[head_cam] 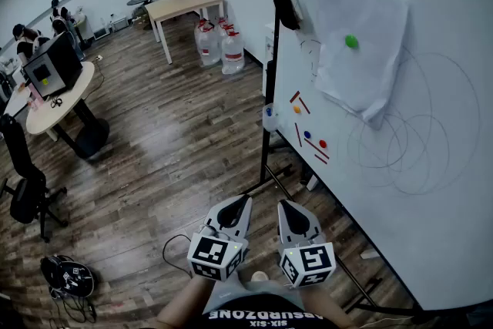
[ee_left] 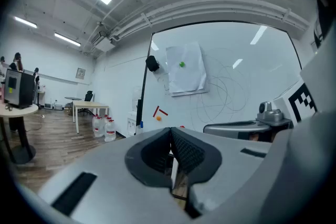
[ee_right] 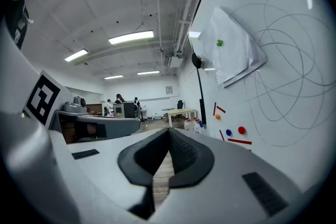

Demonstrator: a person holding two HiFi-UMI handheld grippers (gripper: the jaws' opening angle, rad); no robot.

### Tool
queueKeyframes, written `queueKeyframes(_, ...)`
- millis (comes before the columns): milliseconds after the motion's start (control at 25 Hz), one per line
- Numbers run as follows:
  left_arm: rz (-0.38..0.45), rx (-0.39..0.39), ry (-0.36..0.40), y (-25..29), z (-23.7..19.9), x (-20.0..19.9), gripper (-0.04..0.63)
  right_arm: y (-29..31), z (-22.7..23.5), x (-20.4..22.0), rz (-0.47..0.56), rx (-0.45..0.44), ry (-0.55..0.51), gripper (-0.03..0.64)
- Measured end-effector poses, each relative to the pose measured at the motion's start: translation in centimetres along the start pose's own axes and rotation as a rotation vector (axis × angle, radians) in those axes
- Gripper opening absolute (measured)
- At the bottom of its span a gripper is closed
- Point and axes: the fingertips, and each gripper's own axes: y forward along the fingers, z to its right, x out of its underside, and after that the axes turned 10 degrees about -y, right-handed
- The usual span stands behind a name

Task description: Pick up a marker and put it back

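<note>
Several thin red markers (head_cam: 298,135) stick to the whiteboard (head_cam: 431,212) on my right, near orange, blue and red magnets (head_cam: 322,143). They show again in the right gripper view (ee_right: 239,141) and the left gripper view (ee_left: 160,111). My left gripper (head_cam: 239,204) and right gripper (head_cam: 286,209) hang side by side low in the head view, well short of the board. Both point roughly level with nothing between the pads. In its own view the left gripper (ee_left: 170,131) has its jaws pressed together. The right gripper (ee_right: 169,131) looks the same.
A sheet of paper (head_cam: 362,50) hangs under a green magnet (head_cam: 351,41), beside a black eraser (head_cam: 286,6). The board's black post (head_cam: 267,127) stands just ahead. Water jugs (head_cam: 219,42), a wooden table (head_cam: 185,4), a round desk (head_cam: 58,92), a chair (head_cam: 27,189) and a bag (head_cam: 69,277) stand on the floor to the left.
</note>
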Motion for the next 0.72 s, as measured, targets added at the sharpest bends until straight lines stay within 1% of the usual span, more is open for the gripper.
queueKeyframes(120,-0.023,0.02,-0.003,0.6,1.3,0.8,0.008,-0.5,0.2,0.0,0.002,-0.005,0.0,-0.003)
queueKeyframes(280,-0.029,0.039,0.005,0.8,2.5,1.0,0.008,-1.2,0.6,0.0,0.009,0.0,0.001,-0.002)
queueKeyframes(560,-0.007,0.031,-0.008,0.7,3.0,0.4,0.009,-1.8,1.1,0.0,0.023,0.009,0.013,-0.002)
queueKeyframes(720,-0.003,0.024,0.001,1.0,3.0,0.2,0.009,-1.6,1.5,0.4,0.021,0.01,0.022,-0.002)
